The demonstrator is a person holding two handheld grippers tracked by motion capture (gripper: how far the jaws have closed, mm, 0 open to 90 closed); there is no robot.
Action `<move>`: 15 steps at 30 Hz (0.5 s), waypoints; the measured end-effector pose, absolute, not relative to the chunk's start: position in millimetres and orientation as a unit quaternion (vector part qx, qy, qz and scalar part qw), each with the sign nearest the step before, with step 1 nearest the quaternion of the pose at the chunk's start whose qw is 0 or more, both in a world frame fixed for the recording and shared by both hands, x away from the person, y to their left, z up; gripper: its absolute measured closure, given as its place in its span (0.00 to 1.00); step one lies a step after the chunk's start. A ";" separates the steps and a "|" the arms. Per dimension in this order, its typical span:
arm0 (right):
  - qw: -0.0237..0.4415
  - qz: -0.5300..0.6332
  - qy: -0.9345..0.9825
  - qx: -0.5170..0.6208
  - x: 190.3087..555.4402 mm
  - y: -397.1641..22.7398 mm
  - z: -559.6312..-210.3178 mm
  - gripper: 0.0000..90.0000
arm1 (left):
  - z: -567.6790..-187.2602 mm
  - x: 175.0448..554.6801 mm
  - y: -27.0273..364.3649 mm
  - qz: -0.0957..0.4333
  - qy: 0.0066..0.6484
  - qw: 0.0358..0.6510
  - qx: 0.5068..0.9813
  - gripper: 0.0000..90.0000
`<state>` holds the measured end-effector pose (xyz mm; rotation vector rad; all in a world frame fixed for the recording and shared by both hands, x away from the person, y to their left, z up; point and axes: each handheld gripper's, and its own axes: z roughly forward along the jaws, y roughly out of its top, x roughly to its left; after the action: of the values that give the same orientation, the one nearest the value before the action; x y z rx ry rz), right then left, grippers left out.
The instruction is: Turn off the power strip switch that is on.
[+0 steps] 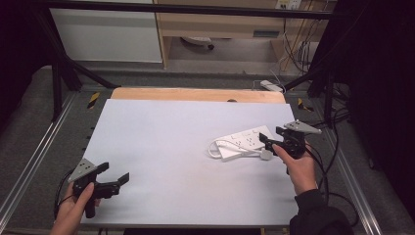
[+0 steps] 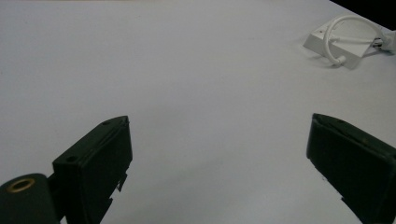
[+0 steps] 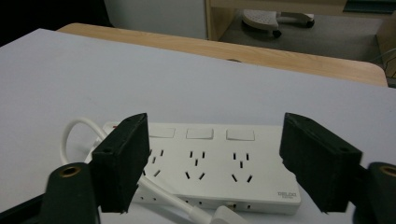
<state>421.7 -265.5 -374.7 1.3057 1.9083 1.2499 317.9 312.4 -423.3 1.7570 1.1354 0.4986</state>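
Nearest the lens, black jaws of the right gripper (image 3: 212,161) standing apart, nothing pinched between them, pads clear of any surface. Just beyond and a little below those jaws, a white power strip (image 3: 210,165) flat on the counter (image 3: 140,79), its long axis running crosswise to the reach, three switches along the far edge, socket rows facing up. At the near edge, a white cord (image 3: 77,128) looped out past the left jaw and back under the front of the strip, ending in a plug (image 3: 229,217) right below the gap.

From above: right gripper (image 1: 266,140) at the strip's (image 1: 244,139) near end, hand behind it; left gripper (image 1: 120,180) well apart at the counter's near left corner, jaws wide and empty, strip far off toward its upper right (image 2: 341,46).

Likely coming move, judged from this: a squeeze by the right gripper across the strip's narrow width or onto the plug. Right hand plainly the closer one; cord loop a possible snag.
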 end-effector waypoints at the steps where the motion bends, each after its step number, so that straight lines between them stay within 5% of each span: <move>1: 0.255 0.461 0.703 0.479 422.8 -265.2 -374.8 0.36 | -423.3 317.9 312.4 0.204 0.464 0.475 0.719 0.08; 15: 0.279 0.478 0.696 0.457 440.0 -254.3 -377.7 0.81 | -424.4 318.0 311.3 0.204 0.462 0.469 0.724 0.08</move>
<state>440.0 -254.3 -377.7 1.2259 1.8679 1.2823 318.0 311.3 -424.4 1.7749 1.1332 0.5009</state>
